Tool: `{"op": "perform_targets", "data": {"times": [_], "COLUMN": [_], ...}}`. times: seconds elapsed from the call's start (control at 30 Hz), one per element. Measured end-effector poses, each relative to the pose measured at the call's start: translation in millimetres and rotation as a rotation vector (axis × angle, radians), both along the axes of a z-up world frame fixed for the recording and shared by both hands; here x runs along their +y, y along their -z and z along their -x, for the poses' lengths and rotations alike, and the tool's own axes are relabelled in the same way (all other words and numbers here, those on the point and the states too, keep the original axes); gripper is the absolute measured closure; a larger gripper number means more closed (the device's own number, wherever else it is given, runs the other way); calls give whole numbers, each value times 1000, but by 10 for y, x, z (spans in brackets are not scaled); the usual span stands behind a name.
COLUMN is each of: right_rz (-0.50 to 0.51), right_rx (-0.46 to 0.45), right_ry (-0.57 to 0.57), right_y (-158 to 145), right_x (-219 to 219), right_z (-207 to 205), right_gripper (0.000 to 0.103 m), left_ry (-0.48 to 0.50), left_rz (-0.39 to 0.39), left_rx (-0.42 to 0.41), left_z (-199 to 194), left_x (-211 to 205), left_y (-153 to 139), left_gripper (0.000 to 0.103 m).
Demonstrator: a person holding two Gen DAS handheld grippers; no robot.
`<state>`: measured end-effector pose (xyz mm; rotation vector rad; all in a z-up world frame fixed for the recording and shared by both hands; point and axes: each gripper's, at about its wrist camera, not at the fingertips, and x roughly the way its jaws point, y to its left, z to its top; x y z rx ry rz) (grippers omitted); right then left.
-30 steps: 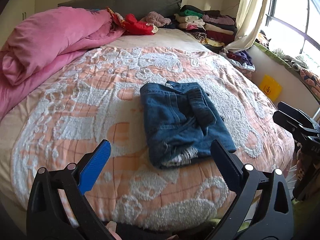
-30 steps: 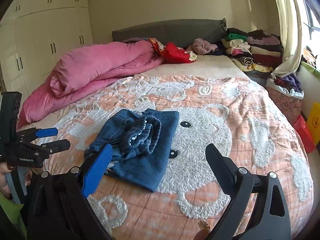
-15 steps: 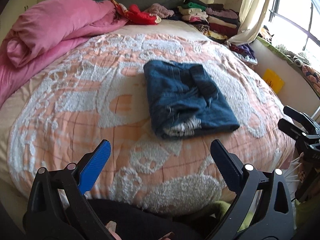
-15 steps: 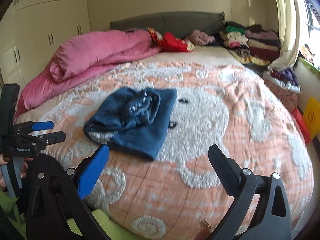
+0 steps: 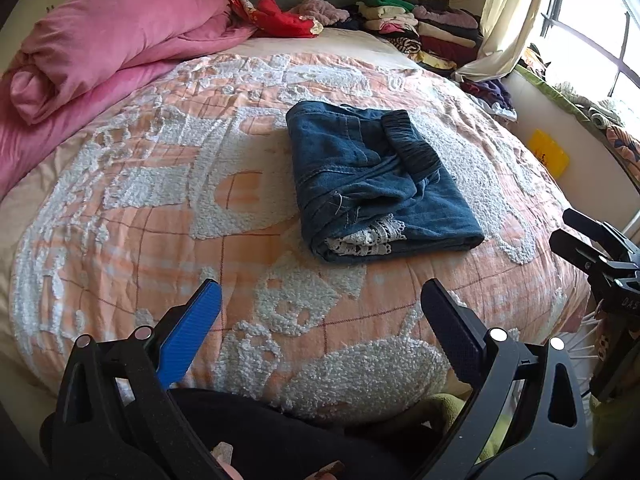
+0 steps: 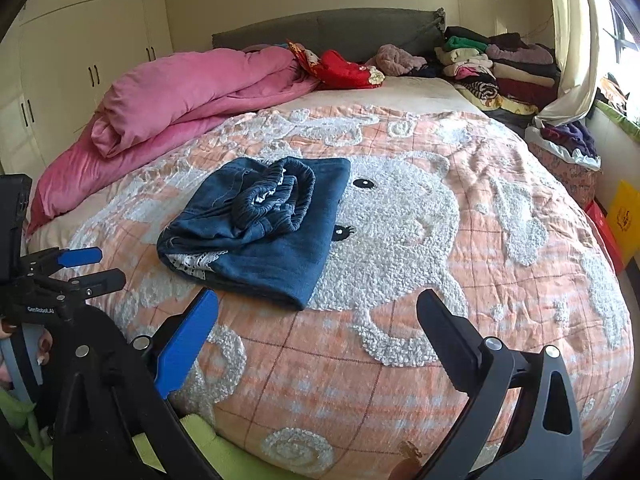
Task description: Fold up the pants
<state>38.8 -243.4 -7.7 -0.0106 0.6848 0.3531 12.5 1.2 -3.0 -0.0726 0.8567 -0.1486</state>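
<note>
One folded pants (image 5: 376,184) bundle, waistband pointing headboardward.

A bedroom in a private home is shown. Most of both views is filled by a bed (image 6: 400,320) covered with an orange-and-white bear-patterned bedspread (image 5: 160,200). A pink duvet (image 6: 192,92) is bunched at the upper left, against a grey padded headboard (image 6: 340,26). Folded clothes are stacked (image 6: 496,68) at the upper right. Built-in cream wardrobes (image 6: 80,60) are seen at the far left, and a curtained window (image 5: 592,28) at the right edge.
</note>
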Motion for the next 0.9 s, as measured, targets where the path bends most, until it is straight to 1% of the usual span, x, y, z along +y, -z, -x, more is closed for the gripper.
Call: {"op": "perform_targets", "data": {"times": [0.63, 0.9], "right_rz": [5, 6], "right_rx": [12, -4], "right_ry": [1, -5], "right_y": [2, -16], "right_x": [-30, -41], "right_z": [-3, 16], "right_gripper": [4, 4], "left_ry": [-10, -19], "left_rz": [0, -7], "left_rx": [13, 11], "left_z": [-10, -9], "left_x": [12, 14], "left_y": [-9, -22], "left_gripper": [10, 10]}}
